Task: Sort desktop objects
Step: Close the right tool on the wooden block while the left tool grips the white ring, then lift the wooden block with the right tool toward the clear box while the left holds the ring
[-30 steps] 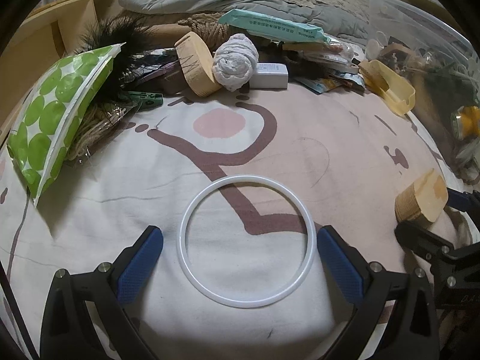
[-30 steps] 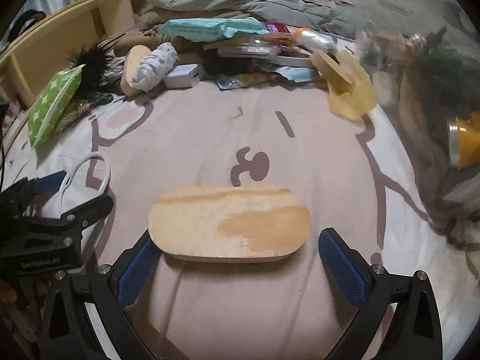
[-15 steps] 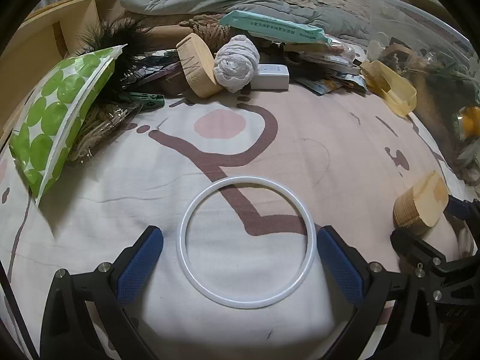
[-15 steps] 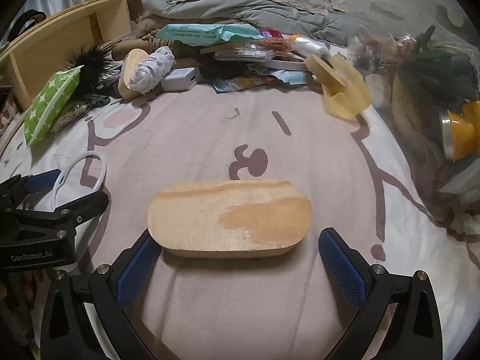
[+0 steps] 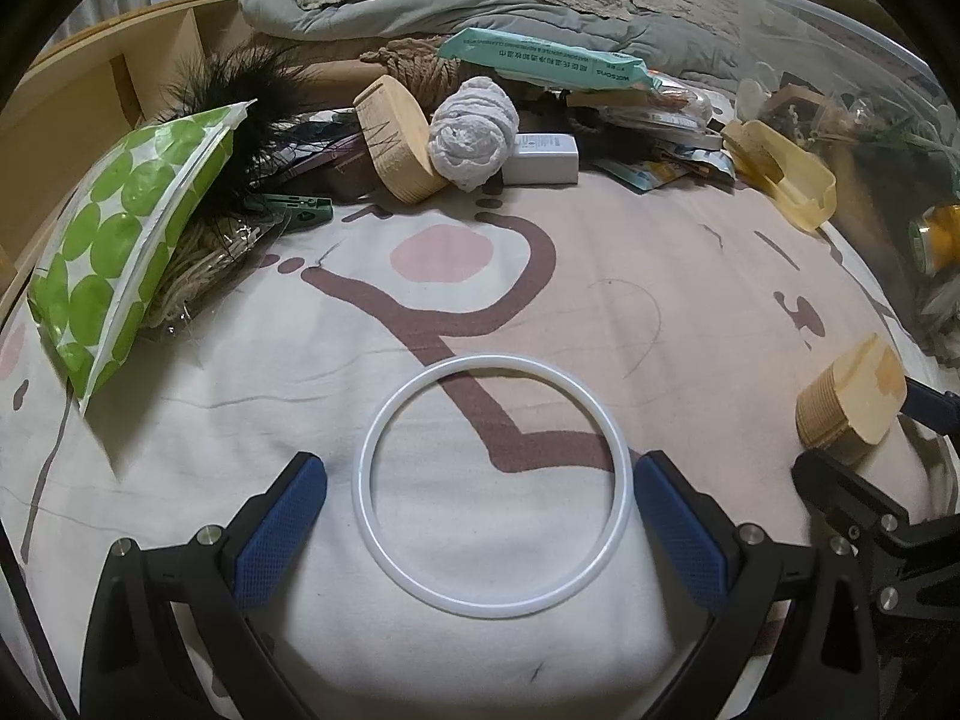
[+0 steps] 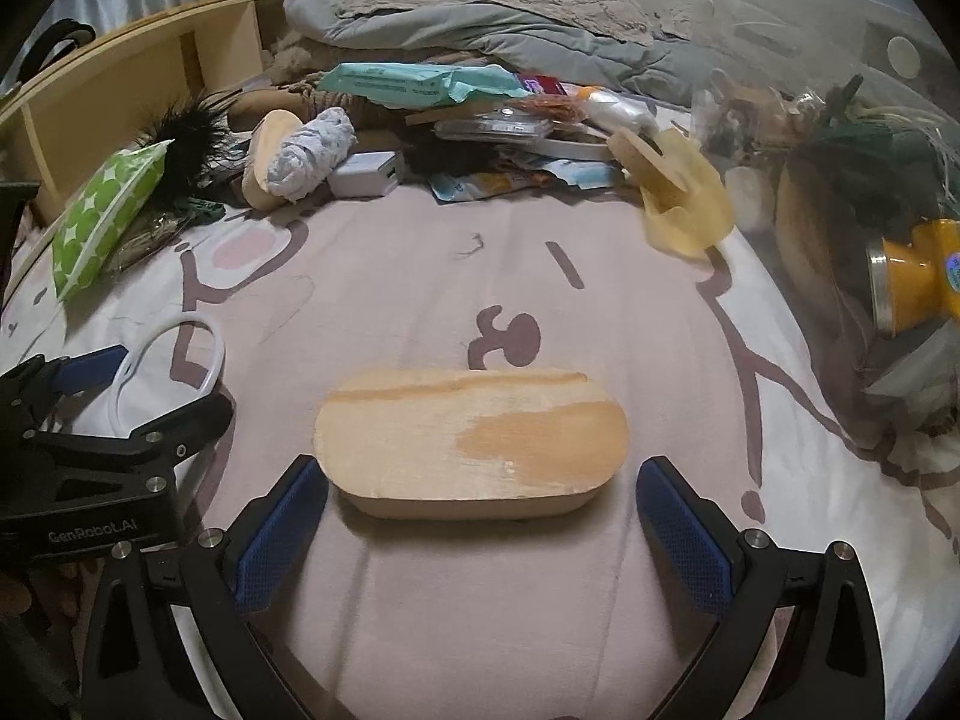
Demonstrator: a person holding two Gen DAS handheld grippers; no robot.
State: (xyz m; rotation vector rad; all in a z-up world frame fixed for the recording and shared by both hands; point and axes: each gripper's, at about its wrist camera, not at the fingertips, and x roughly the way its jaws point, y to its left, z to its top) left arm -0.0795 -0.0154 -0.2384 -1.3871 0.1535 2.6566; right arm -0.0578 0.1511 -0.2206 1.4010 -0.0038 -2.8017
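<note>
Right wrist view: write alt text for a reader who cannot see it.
The open right gripper frames a flat oval wooden block lying on a cartoon-print bedsheet, its blue pads either side without touching. The left gripper sits at left by a white ring; clutter lines the far edge.

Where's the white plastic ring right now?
The thin white plastic ring lies flat on the printed bedsheet between the open left gripper's blue fingers; the right wrist view shows it at far left.

Both wrist views low, close over bedsheet (image 5: 690,276), facing shared clutter pile (image 6: 480,120).
</note>
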